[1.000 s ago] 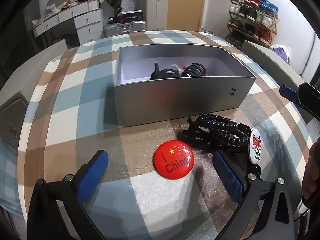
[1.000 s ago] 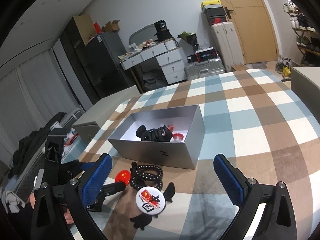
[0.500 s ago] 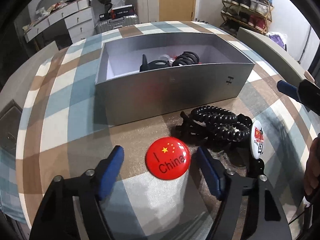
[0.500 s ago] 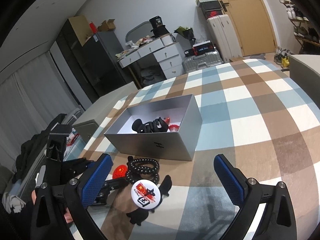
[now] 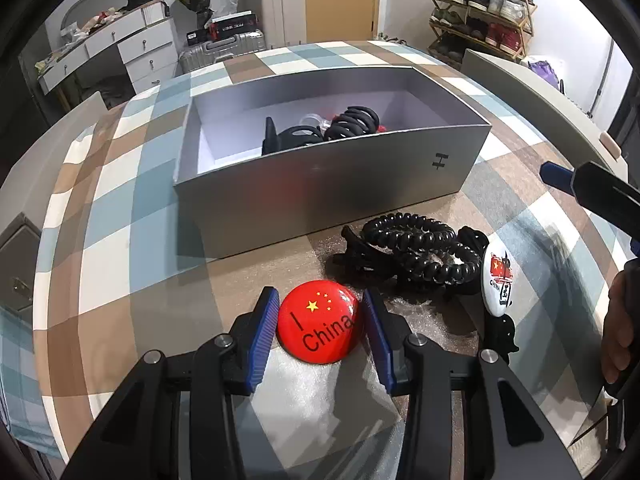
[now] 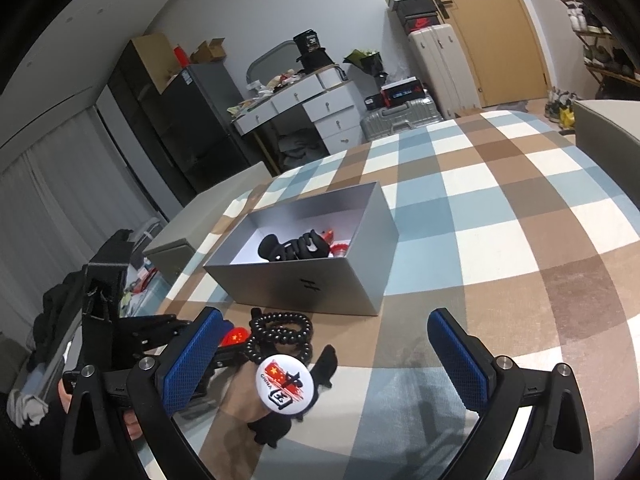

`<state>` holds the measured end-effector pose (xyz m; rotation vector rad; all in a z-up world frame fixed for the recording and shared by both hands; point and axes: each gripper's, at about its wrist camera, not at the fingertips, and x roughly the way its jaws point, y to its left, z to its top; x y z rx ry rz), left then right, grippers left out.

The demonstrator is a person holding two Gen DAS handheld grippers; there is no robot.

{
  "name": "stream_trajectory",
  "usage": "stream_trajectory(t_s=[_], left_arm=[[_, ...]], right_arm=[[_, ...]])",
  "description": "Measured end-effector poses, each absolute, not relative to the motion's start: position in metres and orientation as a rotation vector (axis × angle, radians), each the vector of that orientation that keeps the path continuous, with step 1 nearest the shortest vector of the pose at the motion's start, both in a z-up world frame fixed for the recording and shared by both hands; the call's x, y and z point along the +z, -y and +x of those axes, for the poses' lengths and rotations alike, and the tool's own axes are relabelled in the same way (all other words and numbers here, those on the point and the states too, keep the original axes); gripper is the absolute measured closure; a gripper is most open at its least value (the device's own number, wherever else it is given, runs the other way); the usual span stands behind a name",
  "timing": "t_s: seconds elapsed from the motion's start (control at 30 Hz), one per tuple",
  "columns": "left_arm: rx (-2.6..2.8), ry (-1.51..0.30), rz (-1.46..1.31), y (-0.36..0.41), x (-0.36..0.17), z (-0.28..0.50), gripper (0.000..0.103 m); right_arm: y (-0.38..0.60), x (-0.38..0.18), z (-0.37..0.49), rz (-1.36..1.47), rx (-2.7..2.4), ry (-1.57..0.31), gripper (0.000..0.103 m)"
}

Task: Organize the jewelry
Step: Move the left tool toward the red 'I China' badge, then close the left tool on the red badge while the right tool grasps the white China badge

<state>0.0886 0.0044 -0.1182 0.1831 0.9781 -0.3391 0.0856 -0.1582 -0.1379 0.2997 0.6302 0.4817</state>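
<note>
A round red "I China" badge (image 5: 320, 326) lies on the checked tablecloth just in front of the grey box (image 5: 332, 196). My left gripper (image 5: 319, 294) points down at it, jaws closing, and both blue pads meet the badge's edges. To its right lie black coil hair ties (image 5: 420, 248), a black hair clip (image 5: 356, 248) and a white badge (image 5: 498, 278). My right gripper (image 6: 326, 314) hovers open above the white badge (image 6: 285, 386) with nothing between its fingers. The box (image 6: 304, 280) holds a black claw clip (image 6: 292, 248) and red items.
The table is covered by a brown, blue and white checked cloth (image 6: 500, 240). Beige chair backs (image 5: 520, 80) stand at its sides. A hand (image 5: 620, 320) holds the right gripper at the view's right edge. White drawers, suitcases and a shoe rack stand further back.
The left gripper's jaws went from wide open to closed against the red badge. The badge, the hair ties and the right gripper stayed about where they were.
</note>
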Motion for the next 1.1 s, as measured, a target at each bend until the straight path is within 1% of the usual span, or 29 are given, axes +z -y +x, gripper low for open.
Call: stream_trajectory(t_s=[0.33, 0.57, 0.83, 0.97, 1.03, 1.1], left_arm=[[-0.308, -0.897, 0.136, -0.017, -0.093, 0.077, 0.066], [-0.279, -0.872, 0.11, -0.026, -0.086, 0.073, 0.066], [-0.268, -0.871, 0.102, -0.033, -0.087, 0.07, 0.066], [-0.269, -0.875, 0.099, -0.035, -0.088, 0.069, 0.066], [-0.271, -0.877, 0.097, -0.035, -0.088, 0.07, 0.066], [-0.268, -0.882, 0.091, -0.037, -0.089, 0.07, 0.066]], right_arm=[[0.139, -0.153, 0.079, 0.243, 0.56, -0.728, 0.0], [0.117, -0.16, 0.078, 0.182, 0.578, -0.774, 0.001], [0.102, -0.163, 0.078, 0.105, 0.557, -0.796, 0.015], [0.098, -0.166, 0.079, 0.075, 0.532, -0.813, 0.029], [0.098, -0.168, 0.081, 0.072, 0.526, -0.831, 0.032], [0.098, -0.168, 0.08, 0.07, 0.521, -0.83, 0.038]])
